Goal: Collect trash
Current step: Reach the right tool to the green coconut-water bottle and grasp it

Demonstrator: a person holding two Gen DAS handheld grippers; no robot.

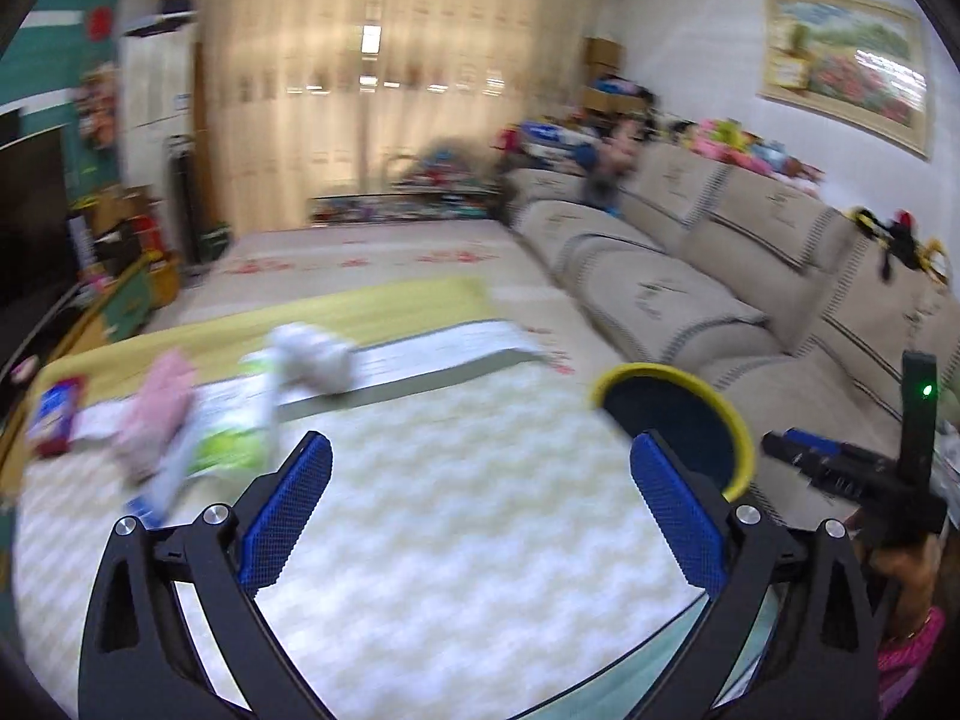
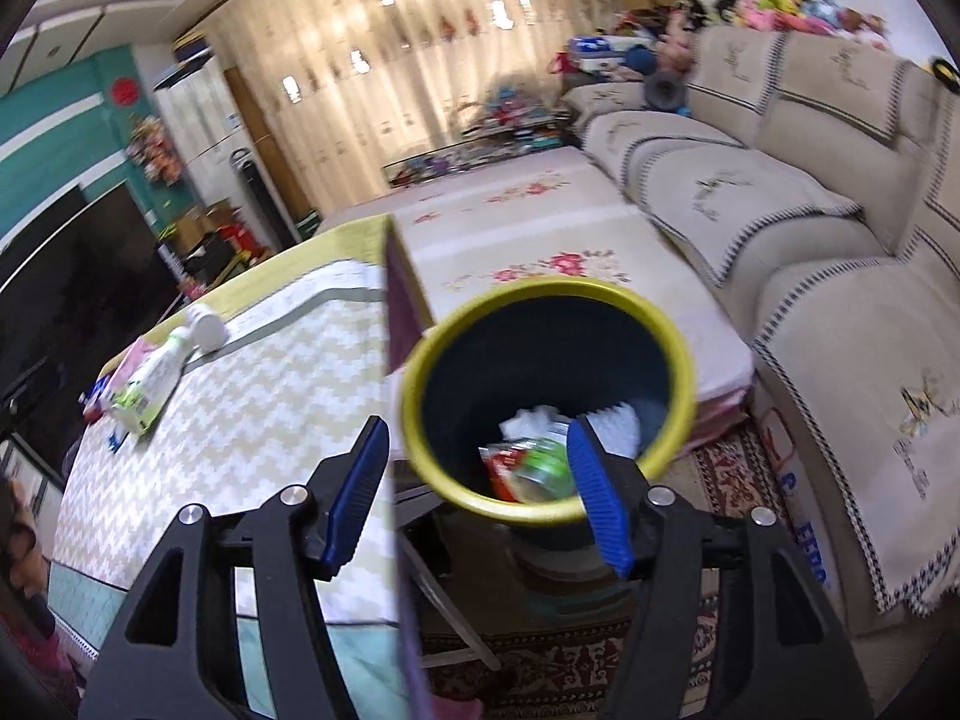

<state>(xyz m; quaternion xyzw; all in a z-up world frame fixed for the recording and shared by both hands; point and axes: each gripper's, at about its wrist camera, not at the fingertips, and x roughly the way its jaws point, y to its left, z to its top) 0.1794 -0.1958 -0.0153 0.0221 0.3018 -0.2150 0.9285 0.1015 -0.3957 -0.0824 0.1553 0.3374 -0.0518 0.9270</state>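
— Right in front of the right claw (image 2: 477,495), what is that?
— It's the bin (image 2: 549,399) with the yellow rim, with trash (image 2: 528,459) at the bottom. That claw is wide apart, holding nothing.
— And the left claw (image 1: 480,516)?
— Wide too, nothing in it, over the tabletop (image 1: 456,516). More trash (image 1: 198,420) lies ahead of it, to its left. It looks blurry.

a: any writing you can read?
b: none. the green-labelled bottle (image 2: 147,381) at nine o'clock and the packets in the bin (image 2: 420,372) are too blurred.
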